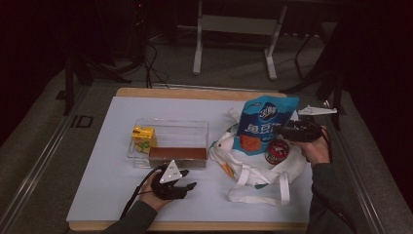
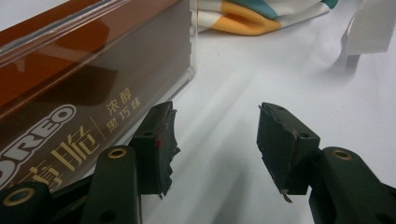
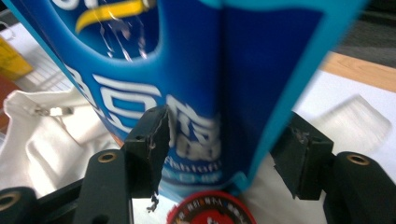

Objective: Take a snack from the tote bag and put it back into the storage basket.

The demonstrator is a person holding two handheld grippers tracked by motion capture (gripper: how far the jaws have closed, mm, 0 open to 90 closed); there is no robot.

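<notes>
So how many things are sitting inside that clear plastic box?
2. A yellow carton stands at the left end of the clear box, and a long brown biscuit box lies along its near side. Nothing else shows through the walls, though something small could be hidden.

The snack bag (image 1: 265, 124) stands on the tote bag (image 1: 243, 165), right of the clear bin (image 1: 170, 127) holding two boxes.

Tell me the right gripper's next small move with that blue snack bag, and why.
Probably back the right gripper away from the blue snack bag. The bag lies between the jaws, which stand spread with the left pad off its surface, and its lower end rests on the white tote bag beside a red-lidded can, so it looks set down.
</notes>
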